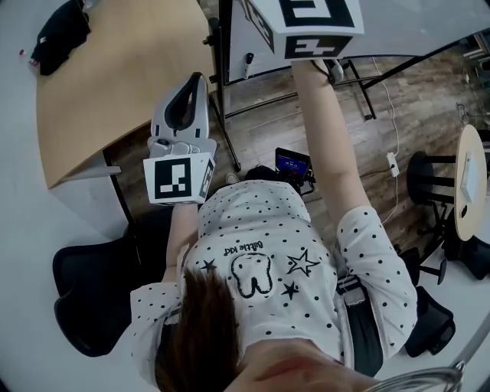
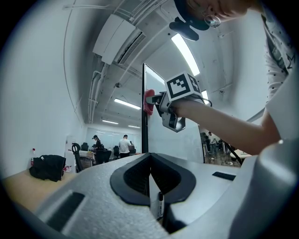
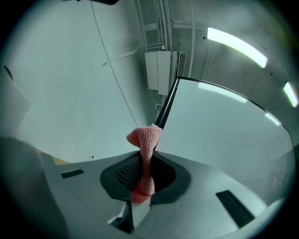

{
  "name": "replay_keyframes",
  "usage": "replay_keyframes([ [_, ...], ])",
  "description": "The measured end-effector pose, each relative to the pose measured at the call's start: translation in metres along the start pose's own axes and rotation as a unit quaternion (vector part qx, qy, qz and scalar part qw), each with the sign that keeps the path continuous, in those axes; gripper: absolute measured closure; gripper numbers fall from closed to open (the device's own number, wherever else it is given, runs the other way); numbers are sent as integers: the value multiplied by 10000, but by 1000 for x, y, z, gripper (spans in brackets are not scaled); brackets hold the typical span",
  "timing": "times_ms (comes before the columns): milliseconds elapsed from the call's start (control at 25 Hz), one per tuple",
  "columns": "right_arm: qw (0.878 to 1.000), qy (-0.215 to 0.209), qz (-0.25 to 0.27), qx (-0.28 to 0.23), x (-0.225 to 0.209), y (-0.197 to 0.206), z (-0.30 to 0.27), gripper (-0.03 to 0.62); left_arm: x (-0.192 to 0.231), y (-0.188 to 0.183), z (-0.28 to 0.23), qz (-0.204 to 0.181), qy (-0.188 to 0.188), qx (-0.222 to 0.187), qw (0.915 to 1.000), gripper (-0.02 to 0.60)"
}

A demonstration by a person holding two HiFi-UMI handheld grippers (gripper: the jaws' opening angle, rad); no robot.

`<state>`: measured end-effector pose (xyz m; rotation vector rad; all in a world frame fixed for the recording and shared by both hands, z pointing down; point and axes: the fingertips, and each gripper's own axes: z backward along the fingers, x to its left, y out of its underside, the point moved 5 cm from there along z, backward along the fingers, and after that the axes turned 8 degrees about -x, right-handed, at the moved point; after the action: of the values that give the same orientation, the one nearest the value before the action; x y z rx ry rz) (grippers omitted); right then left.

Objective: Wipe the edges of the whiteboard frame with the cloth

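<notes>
My right gripper (image 3: 145,175) is shut on a pink knitted cloth (image 3: 145,154), whose bunched top touches the black frame (image 3: 167,105) at the whiteboard's (image 3: 224,135) upper corner. The left gripper view shows that right gripper (image 2: 156,103) raised high, pressing the cloth (image 2: 148,101) against the vertical frame edge (image 2: 145,126). In the head view only its marker cube (image 1: 306,23) shows, at the top. My left gripper (image 1: 193,84) hangs lower, apart from the board, pointing up. Its jaws (image 2: 150,182) are shut with nothing between them.
A tan table (image 1: 115,84) with a black bag (image 1: 60,31) stands at left, a black chair (image 1: 92,298) below it. The board's stand legs (image 1: 360,84) cross the wooden floor. A round table (image 1: 471,184) is at right. People (image 2: 124,144) stand far off.
</notes>
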<state>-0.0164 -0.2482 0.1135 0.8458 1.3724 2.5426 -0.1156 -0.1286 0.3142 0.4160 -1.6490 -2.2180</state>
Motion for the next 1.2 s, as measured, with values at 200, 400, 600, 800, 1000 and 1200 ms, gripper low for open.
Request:
replay_keyframes([
  [200, 10000, 19, -81, -29, 1, 4, 2, 565, 3, 3, -3, 16, -10, 29, 10000, 566],
  [400, 9999, -4, -98, -24, 2, 6, 2, 565, 3, 3, -5, 6, -15, 42, 10000, 566],
  [600, 9999, -2, -105, -11, 2, 11, 4, 565, 3, 5, -7, -20, -21, 68, 10000, 566],
  [800, 10000, 15, -48, 3, 2, 12, 7, 565, 1, 6, -6, -9, -10, 71, 10000, 566],
  [1000, 10000, 49, -56, 13, 3, 11, 7, 566, 2, 5, -5, -4, -27, 88, 10000, 566],
  [1200, 9999, 60, -74, 78, 4, 16, 9, 566, 2, 5, -4, 5, -24, 80, 10000, 566],
])
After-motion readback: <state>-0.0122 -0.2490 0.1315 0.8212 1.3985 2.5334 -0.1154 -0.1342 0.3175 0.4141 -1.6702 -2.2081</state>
